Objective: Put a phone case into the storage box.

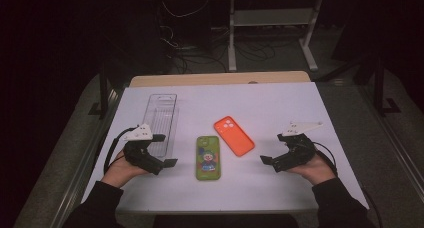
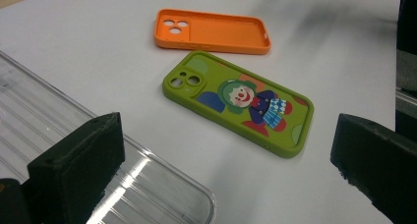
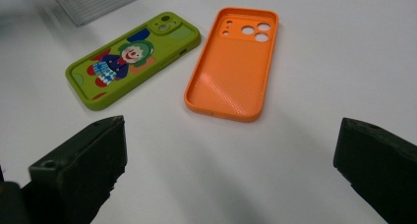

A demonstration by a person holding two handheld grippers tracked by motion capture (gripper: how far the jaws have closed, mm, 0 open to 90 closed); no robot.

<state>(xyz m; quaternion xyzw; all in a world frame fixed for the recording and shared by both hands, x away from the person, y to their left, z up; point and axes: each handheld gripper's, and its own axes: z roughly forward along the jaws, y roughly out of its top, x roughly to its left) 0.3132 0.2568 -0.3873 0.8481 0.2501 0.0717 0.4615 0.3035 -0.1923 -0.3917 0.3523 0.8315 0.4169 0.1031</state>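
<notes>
A: Where do you stand with the 2 phone cases?

B: You've barely begun, as I read it. Your left gripper point(image 1: 161, 150) and right gripper point(image 1: 274, 150) both rest low at the near edge of the white surface point(image 1: 280, 100), fingers spread as wide as they go, nothing between them.

A: And the cases?

B: The green clown case point(image 1: 208, 157) lies flat between your hands, picture up. The orange case point(image 1: 234, 135) lies just beyond it to the right, hollow side up, apart from it. Neither is touched.

A: The clear tray?

B: The clear tray point(image 1: 162, 122) sits by your left gripper, nothing in it. If the cases belong there, both moves are left.
</notes>
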